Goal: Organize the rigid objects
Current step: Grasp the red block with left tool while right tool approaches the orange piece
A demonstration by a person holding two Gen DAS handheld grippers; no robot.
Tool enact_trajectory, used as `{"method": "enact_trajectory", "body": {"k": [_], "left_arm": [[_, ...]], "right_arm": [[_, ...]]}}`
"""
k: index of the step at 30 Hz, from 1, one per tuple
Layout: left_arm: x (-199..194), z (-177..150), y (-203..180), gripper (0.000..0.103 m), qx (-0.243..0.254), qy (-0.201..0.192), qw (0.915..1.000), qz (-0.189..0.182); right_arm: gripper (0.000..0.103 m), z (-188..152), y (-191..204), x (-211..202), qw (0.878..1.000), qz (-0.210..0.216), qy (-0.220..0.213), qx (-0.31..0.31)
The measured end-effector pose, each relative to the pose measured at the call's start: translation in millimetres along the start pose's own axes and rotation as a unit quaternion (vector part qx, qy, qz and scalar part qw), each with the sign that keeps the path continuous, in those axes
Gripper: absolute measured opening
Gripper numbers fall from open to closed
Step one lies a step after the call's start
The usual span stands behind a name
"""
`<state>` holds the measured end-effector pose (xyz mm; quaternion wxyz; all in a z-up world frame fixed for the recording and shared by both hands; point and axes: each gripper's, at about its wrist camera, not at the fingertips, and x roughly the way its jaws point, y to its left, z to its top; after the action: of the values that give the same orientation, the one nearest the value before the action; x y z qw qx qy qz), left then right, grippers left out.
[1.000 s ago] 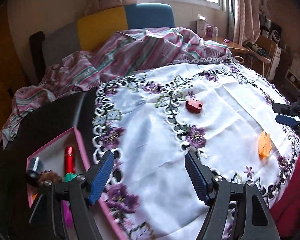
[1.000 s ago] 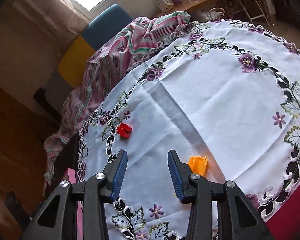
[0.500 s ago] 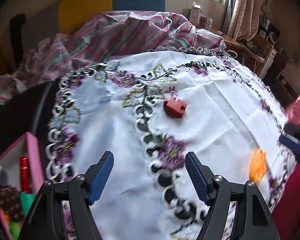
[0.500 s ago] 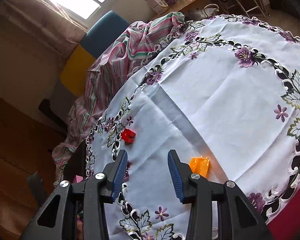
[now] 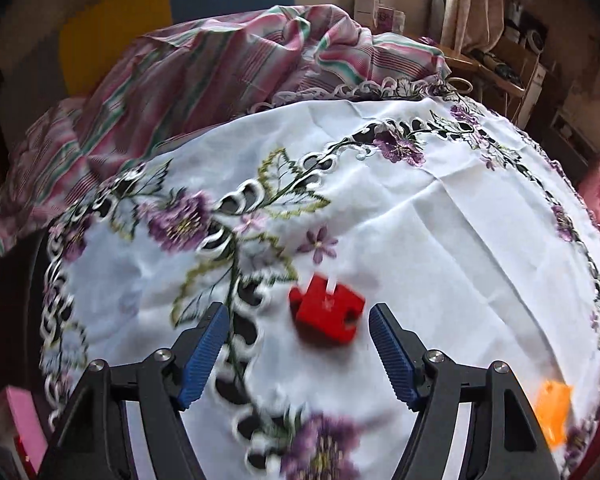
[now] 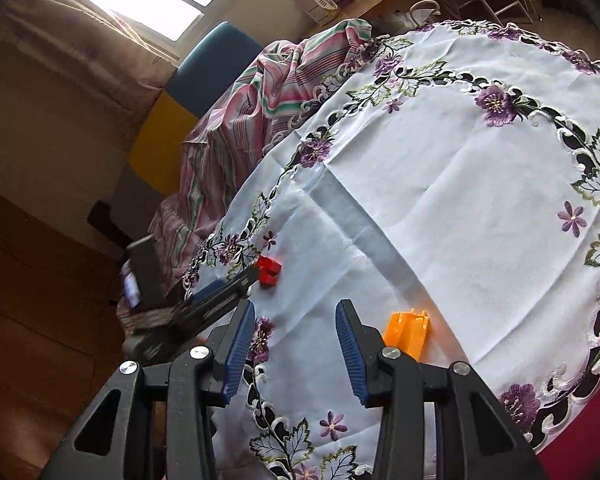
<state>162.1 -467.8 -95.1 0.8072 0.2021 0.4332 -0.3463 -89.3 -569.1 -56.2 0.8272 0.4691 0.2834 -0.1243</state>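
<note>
Two downward wrist views, shared tablecloth (image 5: 440, 240)

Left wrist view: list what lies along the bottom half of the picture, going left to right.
Pink box at the left edge → tool's left blue finger pad → red block on the embroidered tablecloth → tool's right blue finger pad → orange block near the right edge.

A white embroidered cloth (image 5: 420, 216) is lying matt and creased, its purple flowers stitched in thread. The red block (image 5: 326, 314) is looking like smooth, slightly glossy plastic, as is the orange block (image 6: 406, 330). The left tongs (image 5: 296, 352) are showing ribbed blue pads (image 5: 204, 354) on matt black plastic arms with shiny metal screws.
</note>
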Motion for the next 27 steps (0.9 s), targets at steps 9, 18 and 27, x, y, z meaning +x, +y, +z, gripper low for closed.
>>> {"method": "enact_trajectory", "body": {"k": [9,18,27], "left_arm": [[31.7,4.2,-5.5,0.049,0.010,0.019,0.9997,-0.013],[-26.7,-14.7,3.5,0.049,-0.002,-0.014,0.9985,-0.052],[-20.3,-6.2,35.6,0.018,-0.025,0.001,0.9996,-0.013]], "right_arm": [[0.043,-0.2,0.6,-1.4,1.000,0.006,-0.002,-0.004],[0.043,1.0,-3.3,-1.5,1.000,0.001,0.001,0.004],[0.043,0.1,0.8,-4.8,0.999,-0.034,-0.009,-0.010]]}}
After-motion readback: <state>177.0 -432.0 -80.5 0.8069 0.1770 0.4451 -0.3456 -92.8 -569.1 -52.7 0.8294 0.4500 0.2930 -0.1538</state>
